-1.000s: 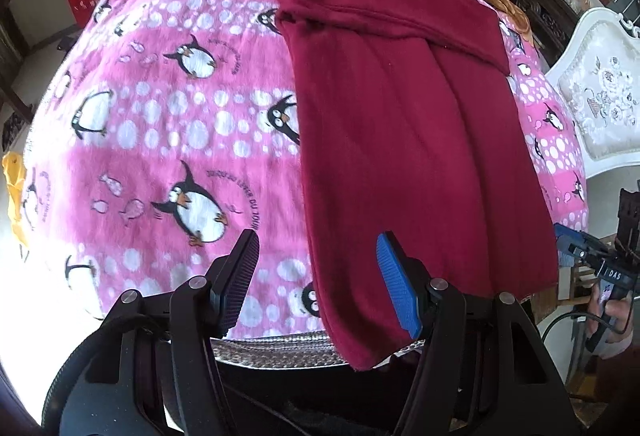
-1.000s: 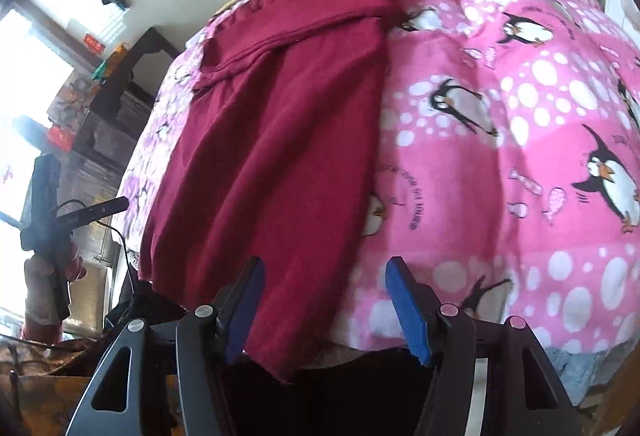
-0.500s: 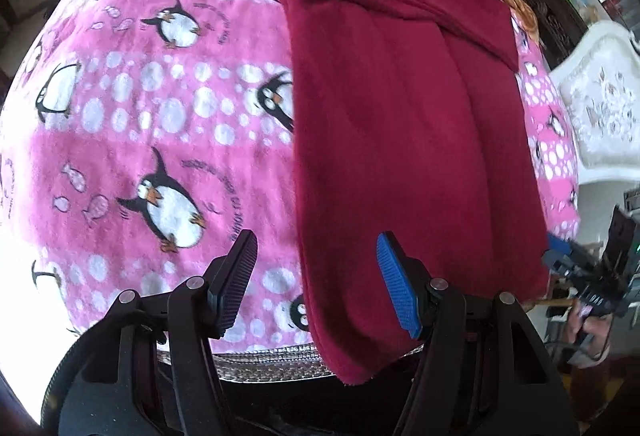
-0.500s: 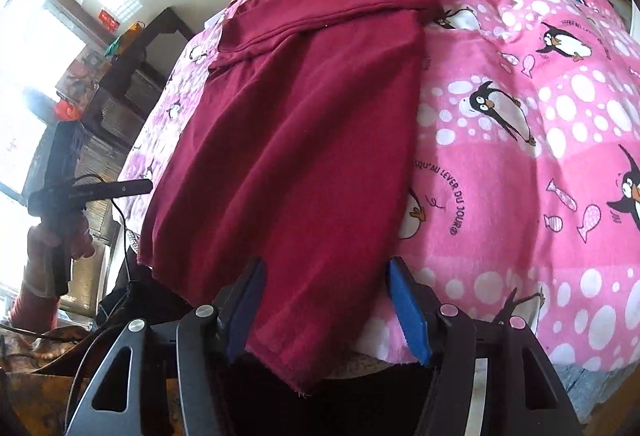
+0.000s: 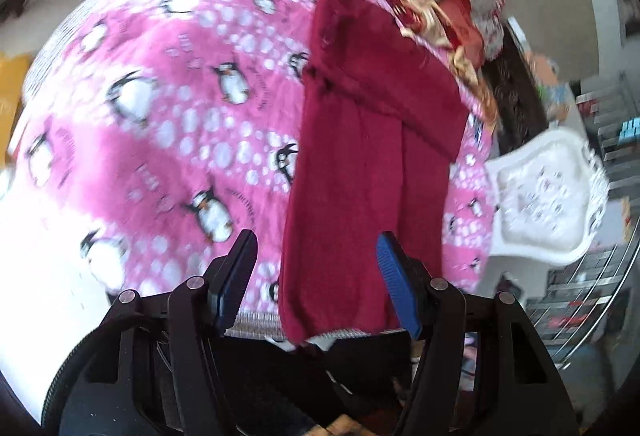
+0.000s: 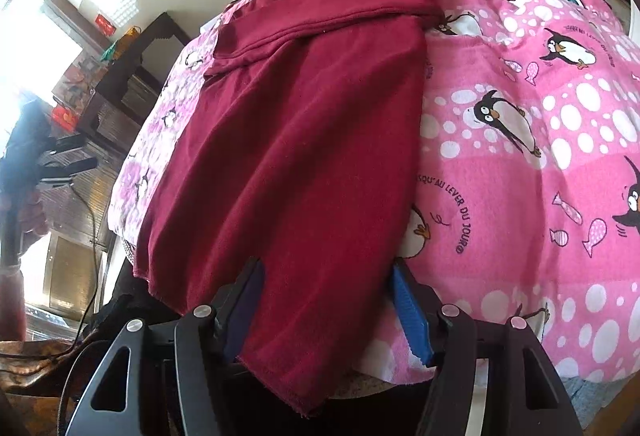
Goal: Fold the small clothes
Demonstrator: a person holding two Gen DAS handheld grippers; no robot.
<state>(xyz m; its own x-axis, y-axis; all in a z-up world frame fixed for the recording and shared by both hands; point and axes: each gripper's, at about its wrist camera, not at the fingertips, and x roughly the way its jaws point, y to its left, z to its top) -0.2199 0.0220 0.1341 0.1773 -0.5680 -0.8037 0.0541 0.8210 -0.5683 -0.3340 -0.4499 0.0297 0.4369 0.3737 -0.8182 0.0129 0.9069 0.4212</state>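
A dark red garment lies flat on a pink penguin blanket, its far end folded over and its near hem hanging over the bed's front edge. My left gripper is open above the near hem, its jaws either side of the left part. In the right wrist view the garment fills the middle. My right gripper is open with the near right corner of the hem between its jaws, blue pads apart from the cloth.
The blanket covers the bed to the right. A pile of red and gold bedding lies at the far end. A white ornate headboard and shelves stand on the right. A dark wooden cabinet stands left.
The left gripper has pulled back and turned, so the garment looks smaller and farther. The right gripper has moved left and forward, bringing the hem corner between its jaws.
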